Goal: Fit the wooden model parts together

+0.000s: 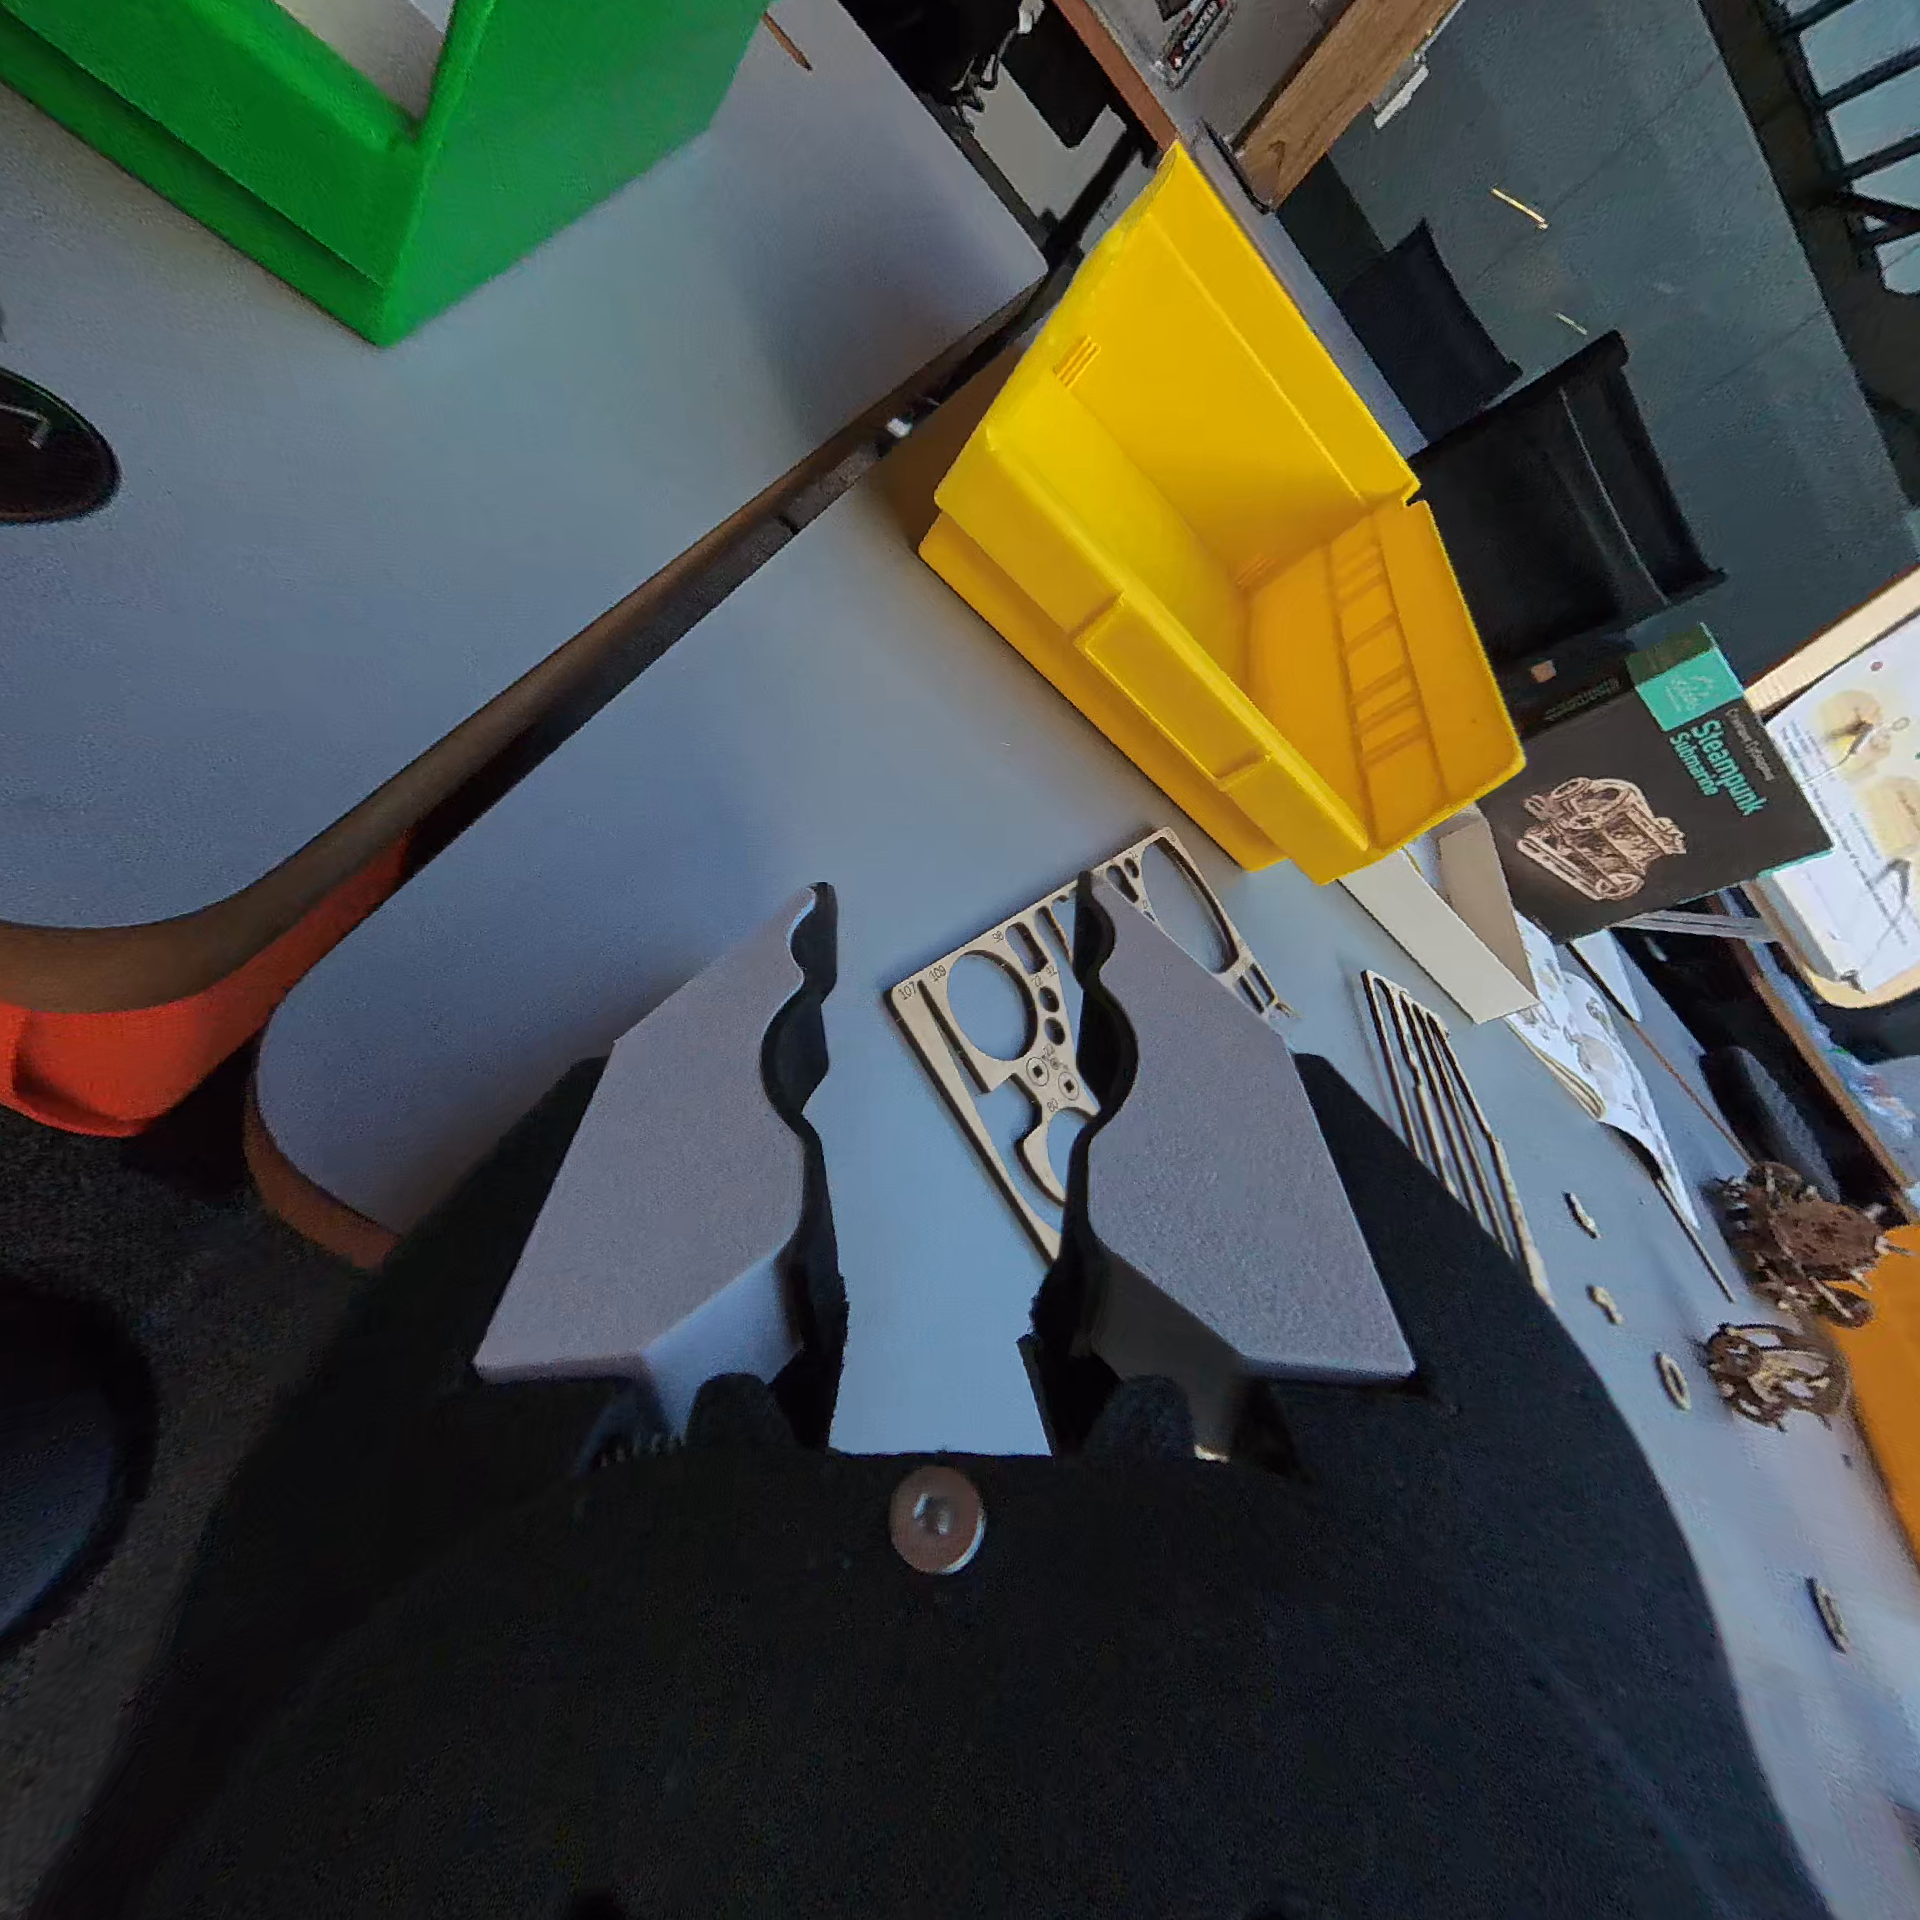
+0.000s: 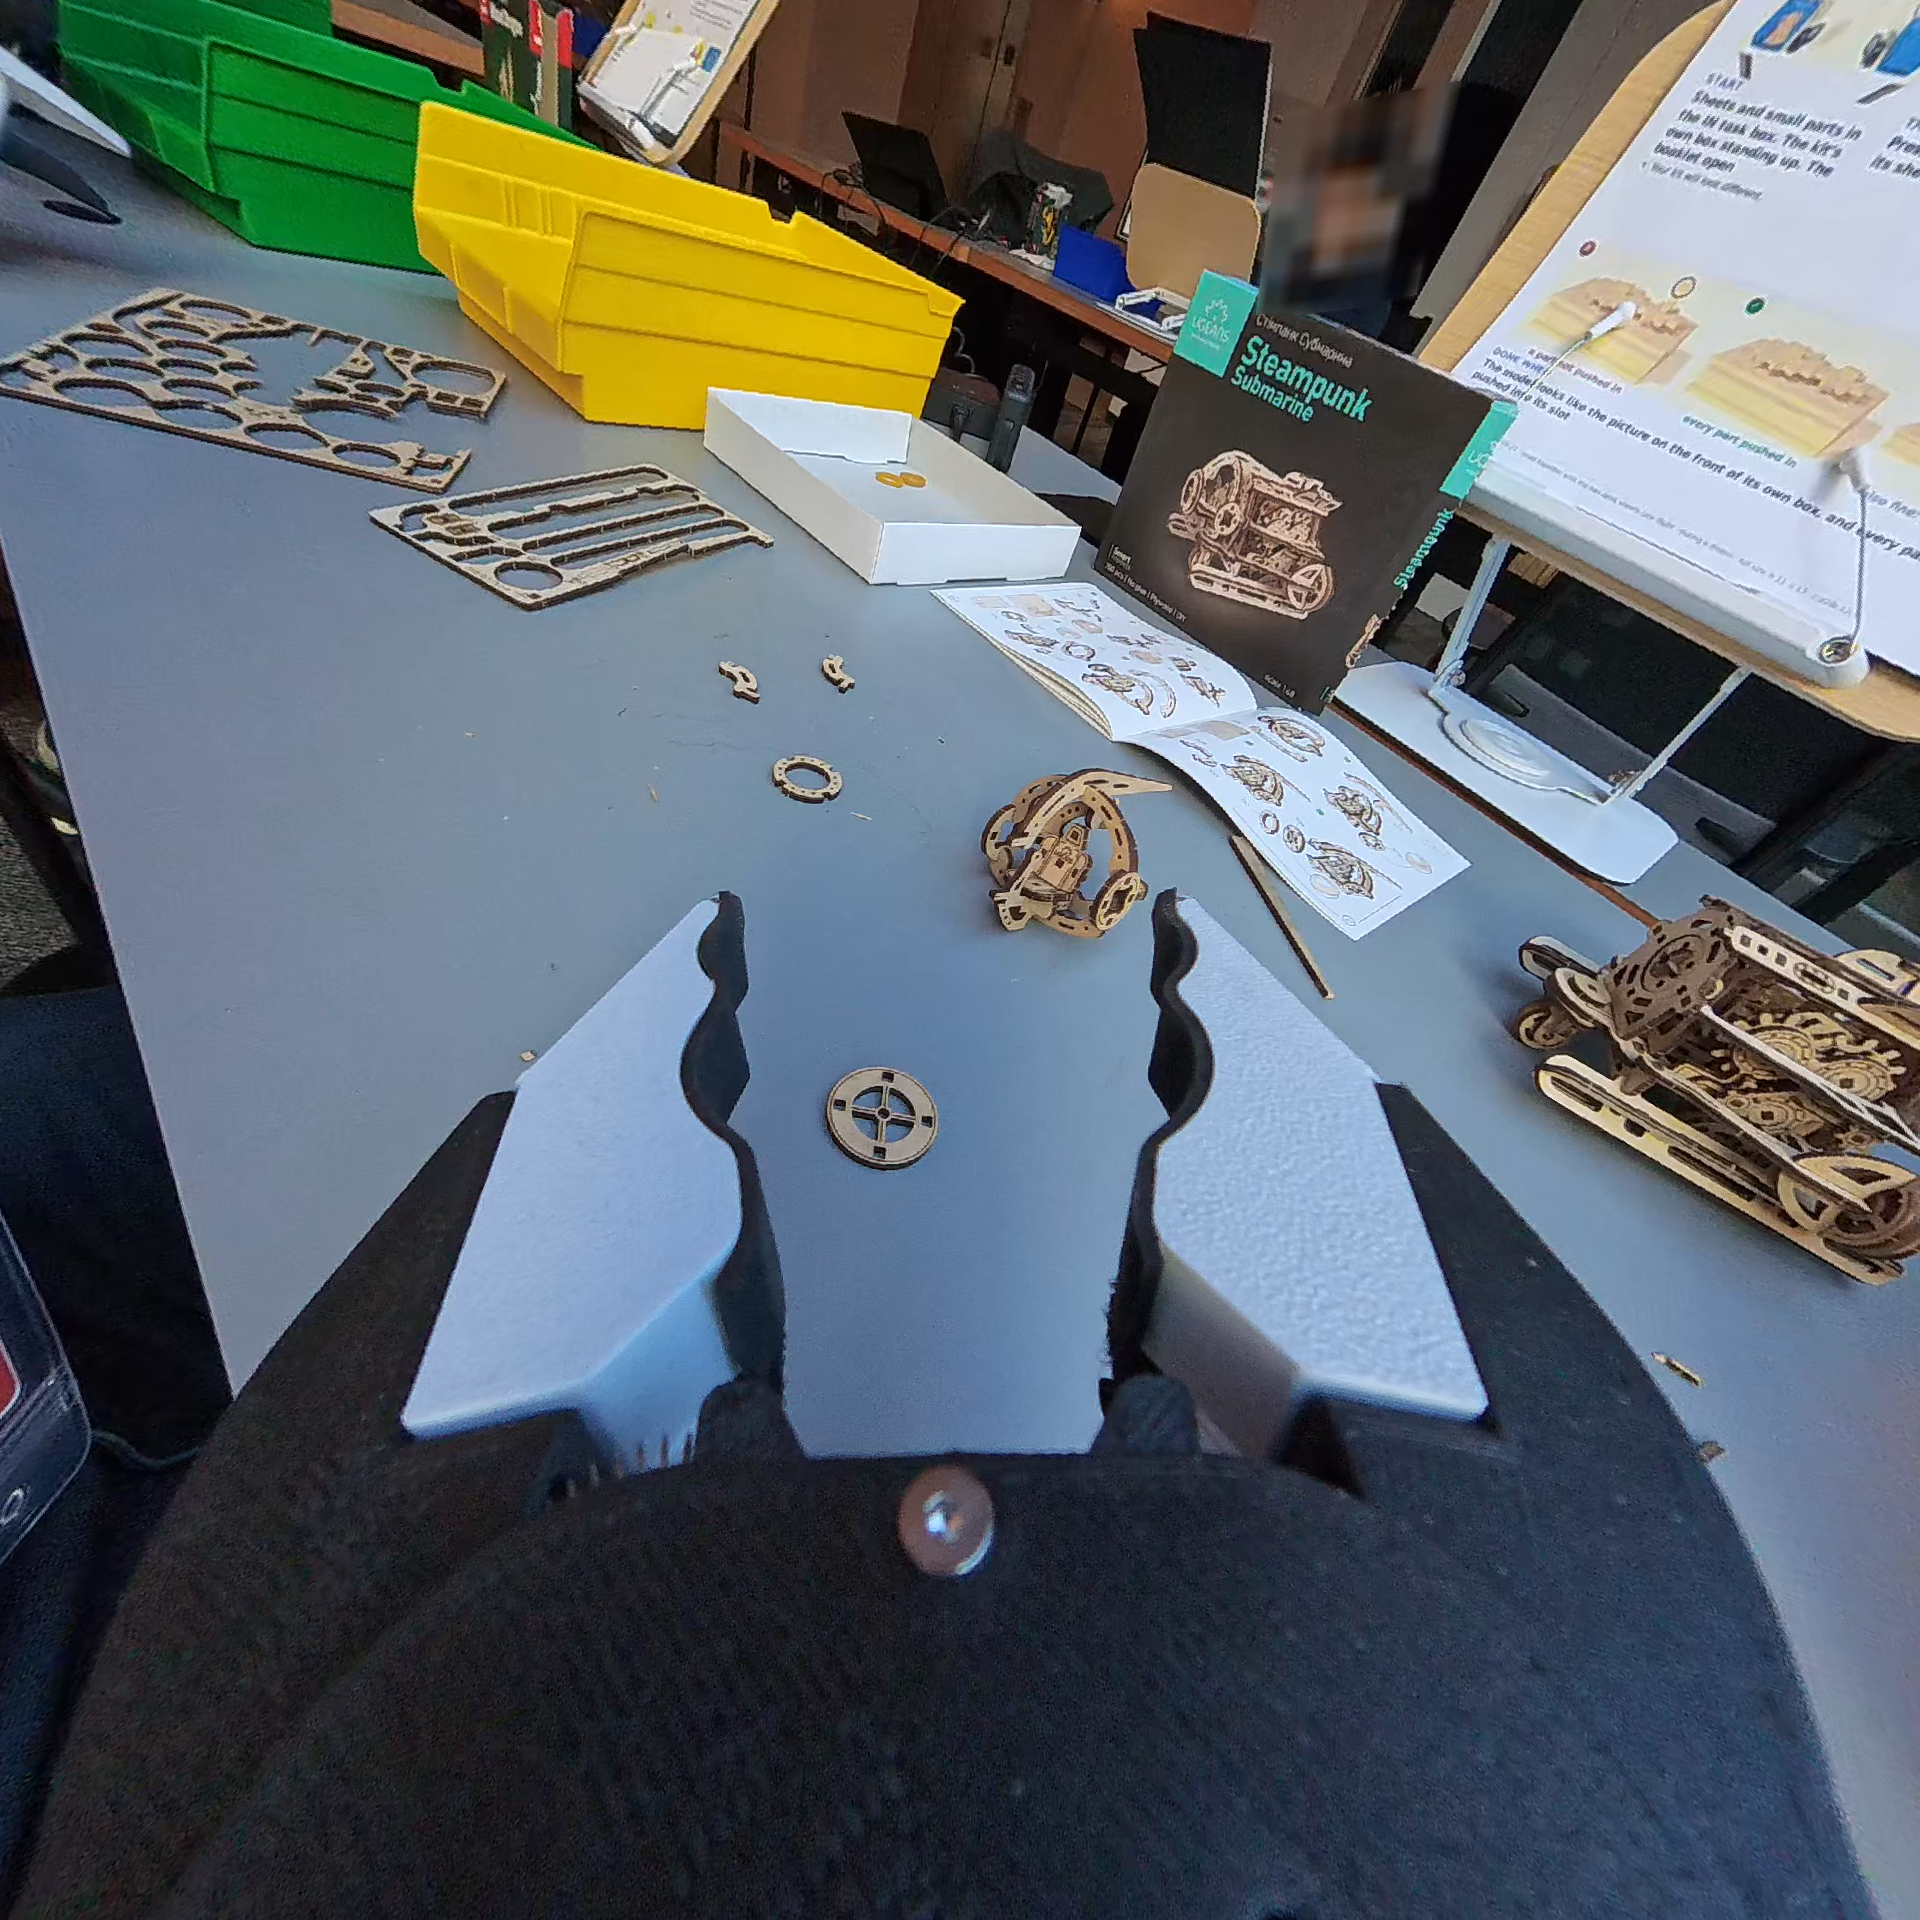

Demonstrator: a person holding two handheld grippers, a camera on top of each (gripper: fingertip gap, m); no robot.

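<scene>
My right gripper (image 2: 948, 902) is open and empty above the grey table (image 2: 416, 831). A small round wooden wheel part (image 2: 881, 1118) lies flat on the table between its fingers. A small rounded wooden sub-assembly (image 2: 1060, 854) stands just beyond the fingertips. A larger wooden model (image 2: 1725, 1081) sits at the right. A wooden ring (image 2: 806, 778) and two tiny pieces (image 2: 740, 680) lie farther out. My left gripper (image 1: 951, 899) is open and empty above a punched-out wooden sheet (image 1: 1013, 1023). The sub-assemblies (image 1: 1803, 1242) show at the right of the left wrist view.
A yellow bin (image 2: 665, 301) (image 1: 1236, 582), green bins (image 2: 260, 145) (image 1: 343, 135), a white tray (image 2: 894, 499), the dark kit box (image 2: 1299, 499) (image 1: 1652, 790), an open instruction booklet (image 2: 1205, 727), two punched-out sheets (image 2: 249, 384) (image 2: 571, 535) and a wooden stick (image 2: 1280, 914) surround the work area. Left tips to right tips: about 65 centimeters. It is some 25 centimeters from my right tips to the larger wooden model (image 2: 1725, 1081).
</scene>
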